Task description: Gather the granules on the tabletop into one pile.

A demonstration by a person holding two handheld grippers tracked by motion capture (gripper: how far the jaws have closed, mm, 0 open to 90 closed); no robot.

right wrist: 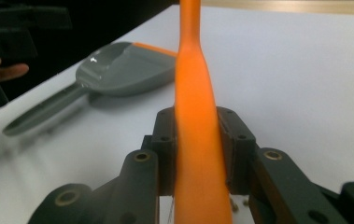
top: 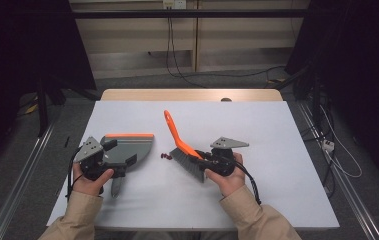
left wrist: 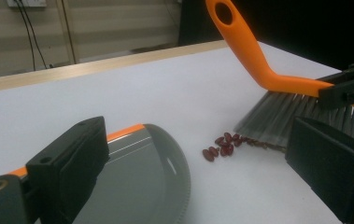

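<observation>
Brush (top: 184, 147) clamped within right gripper (top: 208, 161)

The white-topped rectangular table (top: 277, 150) with its pale wooden far edge is carrying my work. A grey plastic dustpan with an orange lip (top: 134, 148) is lying flat on it at my left, and a small cluster of dark red beans (top: 166, 157) is sitting just right of it, near the middle.
</observation>
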